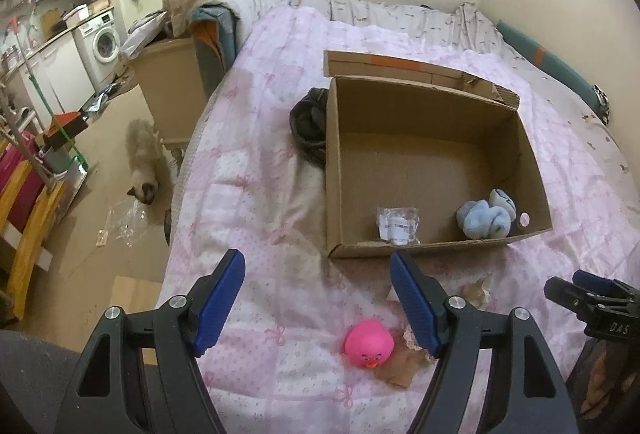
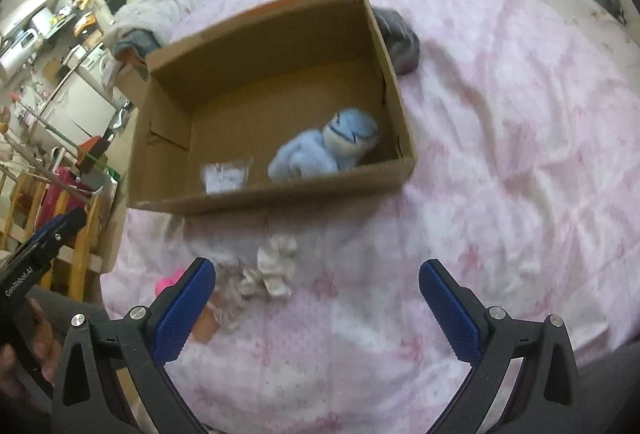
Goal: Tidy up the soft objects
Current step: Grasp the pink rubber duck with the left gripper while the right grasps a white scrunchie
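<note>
Both jaws apart, nothing held. My left gripper [image 1: 318, 298] hovers over the quilt [image 1: 256, 194] with the pink duck [image 1: 369, 343] just ahead of its right finger, lying on a brown scrap [image 1: 400, 370]. My right gripper [image 2: 318, 308] hangs above bare quilt, the crumpled white cloth [image 2: 272, 268] near its left finger.

Beyond, the cardboard box [image 1: 332, 170] holds the blue plush [image 1: 484, 218] in its near right corner, beside a clear packet [image 1: 398, 225].

Risks as I judge them: the duck is round and slick, so an off-centre pinch may squirt it away. Closing low could grab quilt or the scrap along with it. Both grippers sit close; converging on neighbouring items may collide them. Right view is blurred, so aim there is unsure.
</note>
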The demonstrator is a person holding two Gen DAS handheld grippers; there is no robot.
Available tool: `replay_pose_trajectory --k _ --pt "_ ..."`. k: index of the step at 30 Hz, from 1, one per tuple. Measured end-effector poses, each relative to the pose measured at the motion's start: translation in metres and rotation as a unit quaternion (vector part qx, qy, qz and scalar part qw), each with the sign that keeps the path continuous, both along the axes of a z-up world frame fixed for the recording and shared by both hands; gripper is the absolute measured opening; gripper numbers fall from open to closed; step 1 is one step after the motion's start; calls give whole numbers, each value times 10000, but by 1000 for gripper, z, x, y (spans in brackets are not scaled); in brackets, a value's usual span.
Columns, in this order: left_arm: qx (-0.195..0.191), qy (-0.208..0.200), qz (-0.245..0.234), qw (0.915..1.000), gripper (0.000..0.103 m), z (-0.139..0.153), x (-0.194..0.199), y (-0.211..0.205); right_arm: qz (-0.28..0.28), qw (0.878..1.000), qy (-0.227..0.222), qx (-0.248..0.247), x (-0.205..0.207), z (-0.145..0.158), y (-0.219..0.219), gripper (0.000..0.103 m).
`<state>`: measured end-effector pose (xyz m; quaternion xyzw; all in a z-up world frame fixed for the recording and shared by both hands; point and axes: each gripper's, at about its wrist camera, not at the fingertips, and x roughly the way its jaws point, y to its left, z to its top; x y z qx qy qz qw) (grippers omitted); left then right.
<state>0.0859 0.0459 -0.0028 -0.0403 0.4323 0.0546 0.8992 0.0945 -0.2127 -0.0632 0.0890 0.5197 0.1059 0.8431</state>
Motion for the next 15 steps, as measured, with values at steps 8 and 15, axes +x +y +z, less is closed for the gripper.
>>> replay_pose_trajectory --k 8,15 --pt "-95 373 24 9993 72 -17 -8 2 -151 9999 33 -64 -8 -2 -2 103" --pt "-300 651 134 9973 72 -29 -2 12 -61 9999 91 -38 -8 -4 5 103"
